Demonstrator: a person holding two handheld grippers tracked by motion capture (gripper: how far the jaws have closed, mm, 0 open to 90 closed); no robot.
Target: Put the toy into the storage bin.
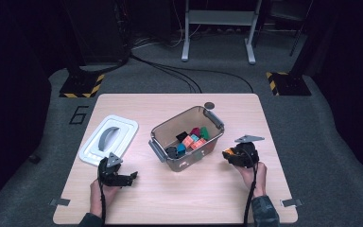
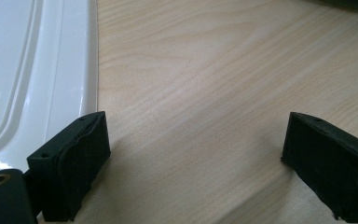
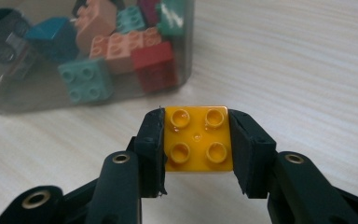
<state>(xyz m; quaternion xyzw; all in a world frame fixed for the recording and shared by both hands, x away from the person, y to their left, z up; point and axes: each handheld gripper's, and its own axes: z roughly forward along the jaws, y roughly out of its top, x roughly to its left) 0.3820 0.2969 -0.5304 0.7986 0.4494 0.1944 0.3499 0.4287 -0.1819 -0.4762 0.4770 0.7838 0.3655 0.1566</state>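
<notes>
Yellow plastic sits between my right gripper's [image 3: 197,140] pads: a four-stud brick [image 3: 198,138], clamped on both sides, studs facing the camera, held clear above the wooden table [image 3: 307,70]. I can read no lettering on its studs. Just beyond it, ahead and to the left in the right gripper view, stands the clear plastic bin [image 3: 37,105] with teal, pink, red, blue and black bricks piled inside. From the high view, that gripper [image 1: 229,152] hangs just beside the bin's [image 1: 216,120] near right corner. My left gripper [image 2: 196,163] stands wide, nothing between its pads, low over bare wood, with the white lid [image 2: 32,70] lying flat right beside its left pad. Farthest off, on the grey floor past the table's left edge, a large "6" [image 1: 79,115] is marked.
</notes>
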